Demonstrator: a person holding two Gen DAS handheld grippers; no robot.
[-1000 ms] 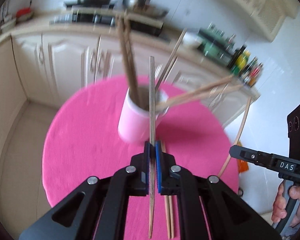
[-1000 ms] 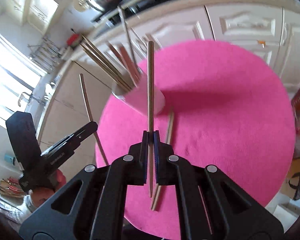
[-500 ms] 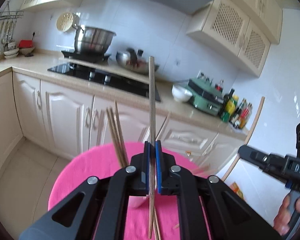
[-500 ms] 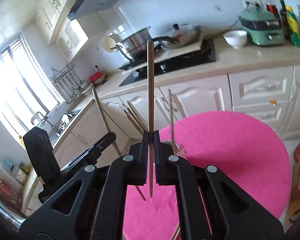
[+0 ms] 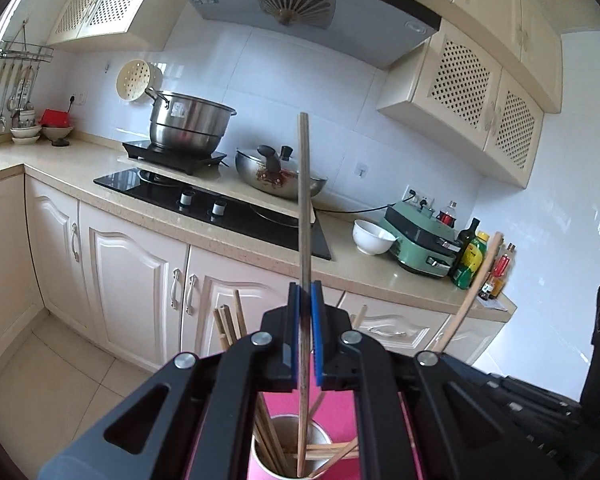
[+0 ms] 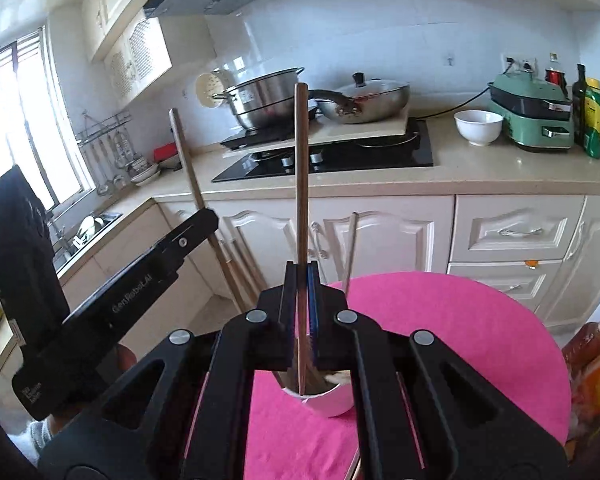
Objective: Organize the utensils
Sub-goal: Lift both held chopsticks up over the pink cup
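Note:
In the left wrist view my left gripper [image 5: 305, 300] is shut on a wooden chopstick [image 5: 304, 200] held upright, its lower end reaching into the white cup [image 5: 260, 460] below. Several chopsticks lean in that cup. In the right wrist view my right gripper [image 6: 301, 280] is shut on another upright chopstick [image 6: 301, 168], whose lower tip hangs over the cup [image 6: 328, 402] on the pink round table [image 6: 460, 344]. The left gripper's body [image 6: 100, 304] shows at the left of the right wrist view, its chopstick [image 6: 188, 168] sticking up. The right gripper's body [image 5: 560, 392] shows at the lower right of the left wrist view.
Beyond the table runs a kitchen counter [image 6: 500, 168] with a black cooktop [image 6: 340, 156], a steel pot [image 5: 188, 124], a wok [image 5: 280, 172], a white bowl [image 6: 478, 126], a green appliance [image 6: 532, 116] and bottles [image 5: 470, 258]. White cabinets [image 5: 132, 280] stand under it.
Both grippers have risen and tilted up from looking down at the table to facing the counter. Each chopstick has swung upright, and the cup now sits low under the jaws.

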